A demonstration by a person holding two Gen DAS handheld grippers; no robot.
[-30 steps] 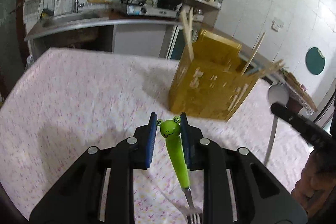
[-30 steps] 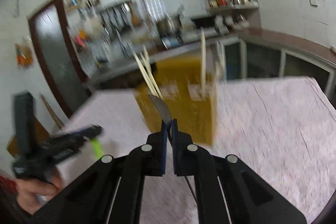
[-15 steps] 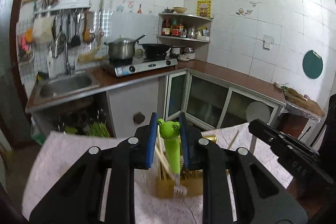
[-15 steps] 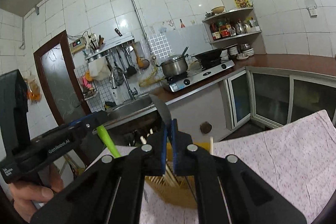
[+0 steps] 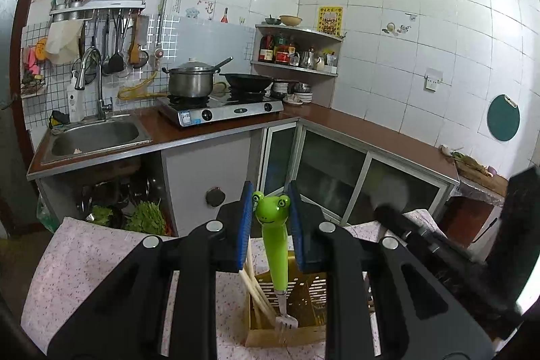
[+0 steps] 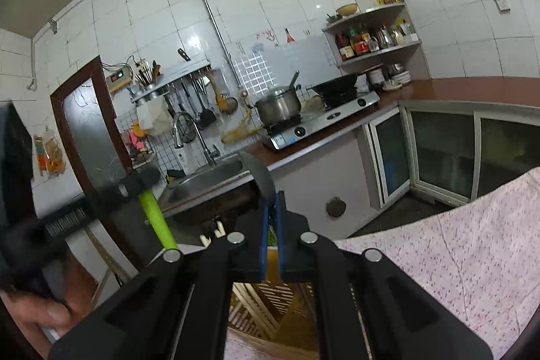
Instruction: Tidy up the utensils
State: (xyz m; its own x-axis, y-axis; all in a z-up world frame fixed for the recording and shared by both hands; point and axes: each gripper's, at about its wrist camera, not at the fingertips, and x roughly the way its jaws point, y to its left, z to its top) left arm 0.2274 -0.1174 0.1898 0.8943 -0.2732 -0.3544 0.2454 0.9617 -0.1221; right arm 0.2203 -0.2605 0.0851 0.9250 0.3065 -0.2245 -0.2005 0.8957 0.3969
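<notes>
My left gripper (image 5: 270, 208) is shut on a green frog-handled fork (image 5: 275, 245). The fork hangs upright, tines down, over the yellow slotted utensil holder (image 5: 310, 292), which holds several wooden chopsticks (image 5: 253, 282). My right gripper (image 6: 271, 201) is shut on a metal spoon (image 6: 258, 174), its bowl sticking up past the fingertips. The holder (image 6: 266, 302) lies directly below it in the right wrist view. The left gripper and green fork handle (image 6: 157, 218) show at the left there. The right gripper's body (image 5: 438, 252) shows at the right of the left wrist view.
The holder stands on a table with a pink speckled cloth (image 6: 455, 258). Behind it are a kitchen counter with a sink (image 5: 94, 137), a gas stove with a pot (image 5: 190, 81) and a wok, a corner shelf of bottles (image 5: 293, 53), and hanging tools.
Both grippers have risen and tilted up to stand above the holder, which now sits below them instead of ahead. Fork and spoon stay held.
</notes>
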